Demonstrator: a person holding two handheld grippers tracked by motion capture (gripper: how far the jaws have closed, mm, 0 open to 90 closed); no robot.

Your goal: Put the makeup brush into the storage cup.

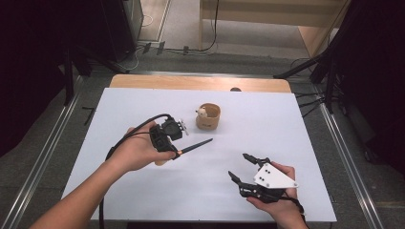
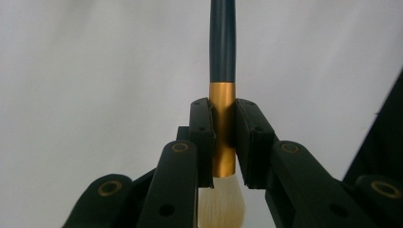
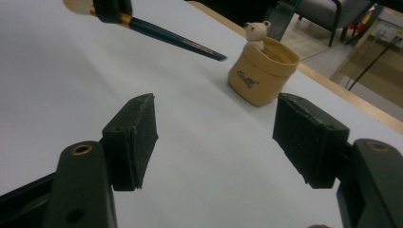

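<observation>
Mid-frame, left tongs clamped on brush ferrule above white tabletop, right tongs open and empty; next, probably tipping brush into bear cup.

The left gripper is sitting at centre-left of the high view, jaws clamping tight and pointing right; the right gripper is waiting at lower right, jaws apart, nothing between them
</observation>
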